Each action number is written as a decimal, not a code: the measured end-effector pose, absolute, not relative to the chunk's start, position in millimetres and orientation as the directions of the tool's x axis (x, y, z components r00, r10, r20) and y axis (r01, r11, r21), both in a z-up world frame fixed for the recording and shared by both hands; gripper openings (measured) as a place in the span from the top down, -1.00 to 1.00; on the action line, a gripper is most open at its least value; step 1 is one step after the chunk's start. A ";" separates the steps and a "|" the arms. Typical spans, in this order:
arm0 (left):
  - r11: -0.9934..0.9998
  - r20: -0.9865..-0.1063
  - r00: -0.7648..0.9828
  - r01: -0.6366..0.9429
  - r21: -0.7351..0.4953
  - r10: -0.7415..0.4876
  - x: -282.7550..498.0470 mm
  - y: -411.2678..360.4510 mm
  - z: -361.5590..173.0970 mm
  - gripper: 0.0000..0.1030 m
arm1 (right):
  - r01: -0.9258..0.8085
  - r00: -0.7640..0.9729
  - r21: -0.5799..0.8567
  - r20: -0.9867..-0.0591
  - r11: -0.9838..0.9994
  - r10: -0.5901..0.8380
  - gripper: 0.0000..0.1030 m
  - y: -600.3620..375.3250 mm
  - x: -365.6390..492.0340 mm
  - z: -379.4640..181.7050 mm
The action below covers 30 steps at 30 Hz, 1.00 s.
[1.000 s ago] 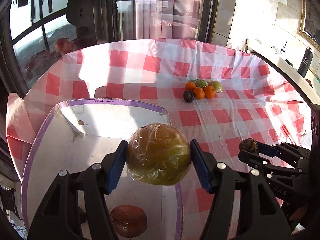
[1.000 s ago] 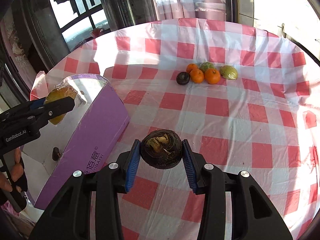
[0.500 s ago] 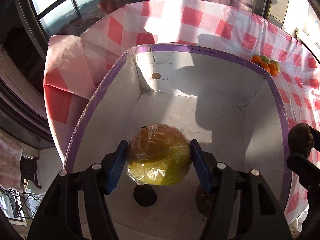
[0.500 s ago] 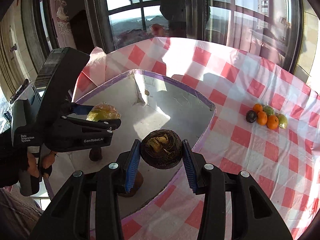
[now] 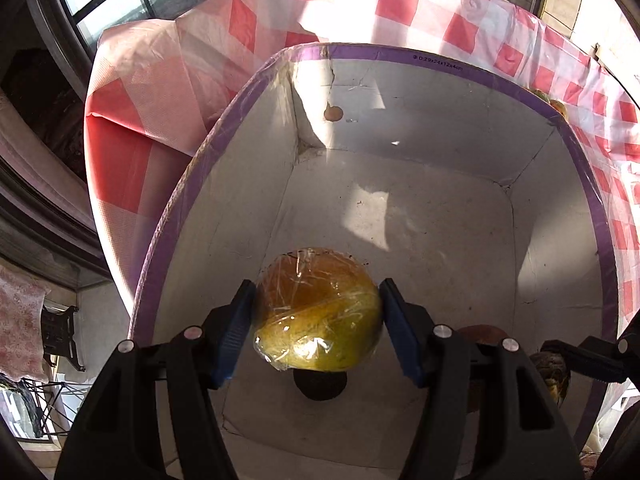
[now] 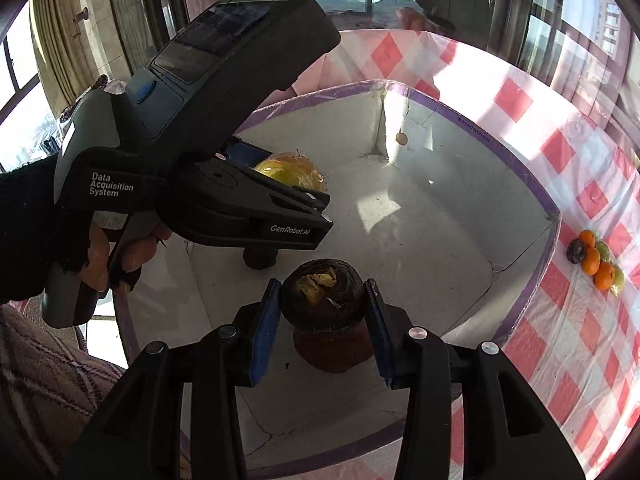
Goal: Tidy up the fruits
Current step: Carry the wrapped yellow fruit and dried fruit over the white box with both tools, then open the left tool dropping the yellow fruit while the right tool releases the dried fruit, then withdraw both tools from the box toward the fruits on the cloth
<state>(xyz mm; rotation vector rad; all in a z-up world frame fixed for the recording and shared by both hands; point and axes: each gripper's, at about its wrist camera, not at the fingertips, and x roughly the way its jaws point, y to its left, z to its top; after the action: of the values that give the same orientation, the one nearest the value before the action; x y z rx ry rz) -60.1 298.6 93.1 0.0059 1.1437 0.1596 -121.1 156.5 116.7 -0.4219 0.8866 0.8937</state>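
My left gripper [image 5: 318, 316] is shut on a large yellow-green fruit wrapped in clear film [image 5: 318, 312] and holds it over the inside of the purple-rimmed white box [image 5: 400, 54]. That fruit also shows in the right wrist view [image 6: 290, 170]. My right gripper [image 6: 323, 302] is shut on a dark brown round fruit [image 6: 323, 296] and holds it above the box [image 6: 532, 188]. On the box floor lie a small dark fruit [image 5: 319, 386] and a reddish-brown fruit [image 6: 332, 346], both partly hidden under the held fruits.
Several small fruits, oranges, a dark one and greenish ones [image 6: 596, 262], lie together on the red-and-white checked tablecloth [image 6: 580, 320] to the right of the box. Windows and the table edge lie beyond the box.
Both grippers have moved from over the tablecloth to over the box and come lower into it, each still holding its fruit. The grips have not changed.
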 end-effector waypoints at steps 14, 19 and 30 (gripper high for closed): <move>0.991 -0.923 0.367 -0.105 0.079 0.113 -52.5 300.3 83.4 -0.24 | -0.794 0.236 0.105 -0.854 0.598 0.464 0.16 163.6 -111.5 98.5; 0.989 -0.917 0.379 -0.113 0.090 0.127 -50.1 301.5 86.0 -0.24 | -0.767 0.235 0.137 -0.850 0.627 0.472 -0.10 158.6 -107.4 96.7; 0.987 -0.920 0.367 -0.129 0.095 0.136 -50.1 304.7 87.5 -0.27 | -0.767 0.234 0.148 -0.842 0.624 0.487 -0.12 152.8 -104.7 97.4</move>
<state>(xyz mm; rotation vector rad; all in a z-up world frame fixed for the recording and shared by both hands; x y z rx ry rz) -50.1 304.7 87.5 0.0073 1.1829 0.1701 -104.7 152.8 97.4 -0.3255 1.0120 0.8818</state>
